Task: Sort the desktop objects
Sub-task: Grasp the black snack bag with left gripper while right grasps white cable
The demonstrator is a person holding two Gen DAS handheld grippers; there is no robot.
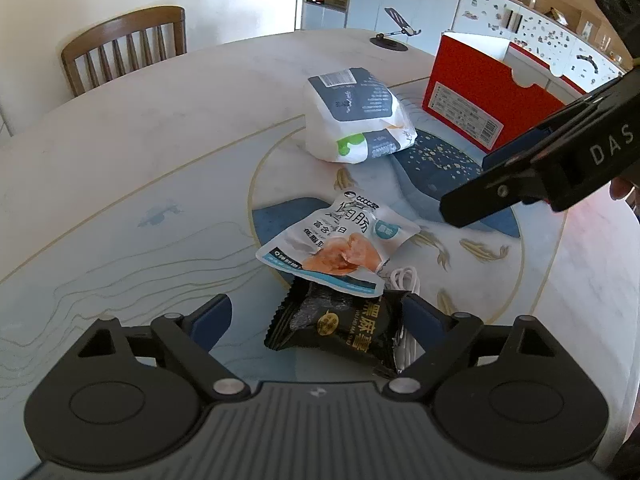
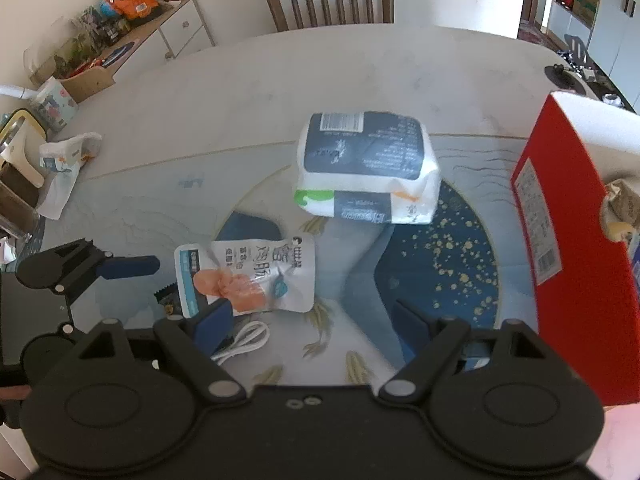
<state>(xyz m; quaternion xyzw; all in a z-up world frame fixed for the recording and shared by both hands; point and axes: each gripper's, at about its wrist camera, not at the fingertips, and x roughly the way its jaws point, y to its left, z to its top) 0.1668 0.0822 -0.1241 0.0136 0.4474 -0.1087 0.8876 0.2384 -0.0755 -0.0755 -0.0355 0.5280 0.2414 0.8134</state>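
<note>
Both grippers low over the snack pile mid-table, neither gripping anything.

Left gripper point(image 1: 318, 322) spread wide, straddling the black snack packet point(image 1: 340, 322); pads not pressing on it. Packet flat on the table point(image 1: 120, 152), its far edge tucked under the white sausage pouch point(image 1: 340, 236). White cable point(image 1: 404, 280) coiled just beside the packet, touching it, near the right-hand finger. Right gripper point(image 2: 316, 328) also spread wide, bare tabletop between the fingers, pouch and cable just off its left finger. Tissue pack point(image 1: 356, 116) further toward the far edge, well apart from the pile. Red box point(image 1: 480, 100) upright near the right edge, open-topped. Wooden chair point(image 1: 124, 46) behind the far edge.
</note>
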